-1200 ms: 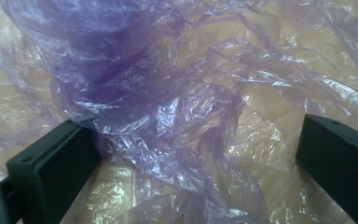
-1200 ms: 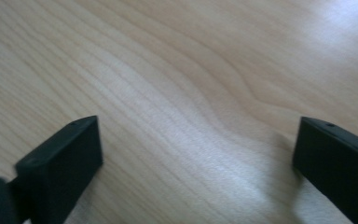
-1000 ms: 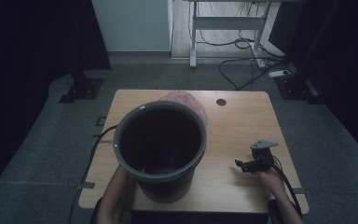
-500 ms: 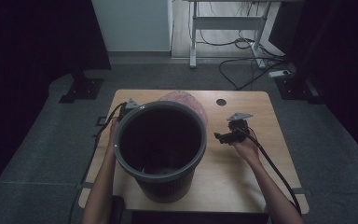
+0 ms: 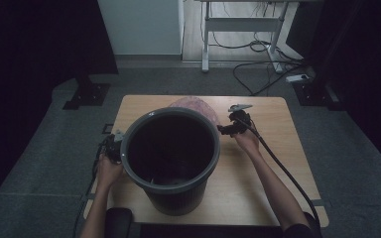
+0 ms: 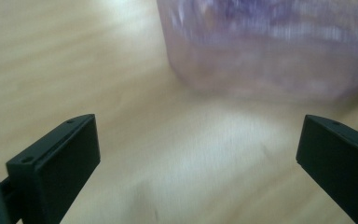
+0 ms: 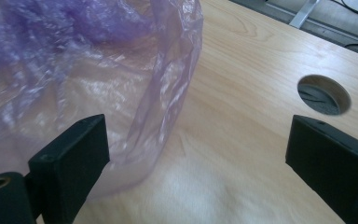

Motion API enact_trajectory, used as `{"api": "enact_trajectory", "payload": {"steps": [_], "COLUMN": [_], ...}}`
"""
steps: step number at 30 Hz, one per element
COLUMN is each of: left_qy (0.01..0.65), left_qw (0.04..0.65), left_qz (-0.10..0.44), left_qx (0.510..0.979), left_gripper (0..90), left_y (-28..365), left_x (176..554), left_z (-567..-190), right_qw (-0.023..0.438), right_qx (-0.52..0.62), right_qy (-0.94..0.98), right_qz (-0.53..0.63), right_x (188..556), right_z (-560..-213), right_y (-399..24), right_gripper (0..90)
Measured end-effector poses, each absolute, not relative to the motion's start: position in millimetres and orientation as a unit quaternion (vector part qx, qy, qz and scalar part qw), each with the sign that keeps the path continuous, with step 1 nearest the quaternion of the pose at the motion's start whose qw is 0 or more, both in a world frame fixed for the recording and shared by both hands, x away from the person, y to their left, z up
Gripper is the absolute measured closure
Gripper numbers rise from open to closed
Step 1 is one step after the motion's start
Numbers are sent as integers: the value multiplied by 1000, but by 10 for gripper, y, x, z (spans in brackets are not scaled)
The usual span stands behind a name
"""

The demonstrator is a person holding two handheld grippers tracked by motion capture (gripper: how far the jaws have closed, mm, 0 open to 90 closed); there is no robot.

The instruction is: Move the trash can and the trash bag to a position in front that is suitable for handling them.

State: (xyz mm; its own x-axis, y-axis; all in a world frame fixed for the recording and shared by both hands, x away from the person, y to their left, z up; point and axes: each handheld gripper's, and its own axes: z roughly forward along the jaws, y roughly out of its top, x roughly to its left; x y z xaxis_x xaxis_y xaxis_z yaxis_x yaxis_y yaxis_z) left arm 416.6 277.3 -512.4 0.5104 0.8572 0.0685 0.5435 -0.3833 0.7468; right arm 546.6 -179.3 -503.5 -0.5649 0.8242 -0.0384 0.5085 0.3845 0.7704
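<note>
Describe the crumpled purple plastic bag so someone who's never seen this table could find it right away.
Start at the large dark grey plastic bin on the light wooden table. Behind its far rim lies the thin, see-through purple plastic bag. It is the table's one soft, wrinkled, coloured thing.

bag (image 5: 194, 104) behind bin (image 5: 170, 154), on table (image 5: 273, 163)

Left gripper (image 5: 113, 145) jaws wide apart, right gripper (image 5: 226, 129) jaws wide apart, forearms extended

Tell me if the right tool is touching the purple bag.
Cannot tell. In the right gripper view the open right tool has its left jaw drawn over the bag edge; neither contact nor a gap shows plainly.
</note>
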Motion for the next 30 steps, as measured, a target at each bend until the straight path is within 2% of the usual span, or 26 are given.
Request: {"api": "enact_trajectory", "payload": {"steps": [8, 9, 12, 15, 22, 30], "left_qy": [460, 465, 466, 468, 469, 470], "left_qw": [329, 319, 329, 319, 319, 319], "left_qz": [216, 200, 212, 198, 197, 198], "left_qx": [796, 801, 794, 800, 800, 799], "left_gripper": [0, 0, 0, 0, 0, 0], "left_y": [2851, 2865, 2886, 2881, 2881, 2877], "left_x": [3937, 3930, 3909, 3927, 3926, 3923], "left_z": [-5416, -5482, -5471, -5485, -5484, -5486], "right_qw": [215, 214, 210, 200, 194, 191], "right_qx": [411, 410, 414, 421, 433, 453], "right_qy": [809, 815, 824, 828, 820, 813], "right_qz": [362, 348, 326, 311, 319, 313], "right_x": [5647, 5673, 5695, 5701, 5563, 5232], "right_z": [-5171, -5243, -5348, -5447, -5487, -5485], "right_y": [-1618, -1599, -1600, -1628, -1761, -2109], "right_gripper": [80, 80, 79, 72, 73, 73]}}
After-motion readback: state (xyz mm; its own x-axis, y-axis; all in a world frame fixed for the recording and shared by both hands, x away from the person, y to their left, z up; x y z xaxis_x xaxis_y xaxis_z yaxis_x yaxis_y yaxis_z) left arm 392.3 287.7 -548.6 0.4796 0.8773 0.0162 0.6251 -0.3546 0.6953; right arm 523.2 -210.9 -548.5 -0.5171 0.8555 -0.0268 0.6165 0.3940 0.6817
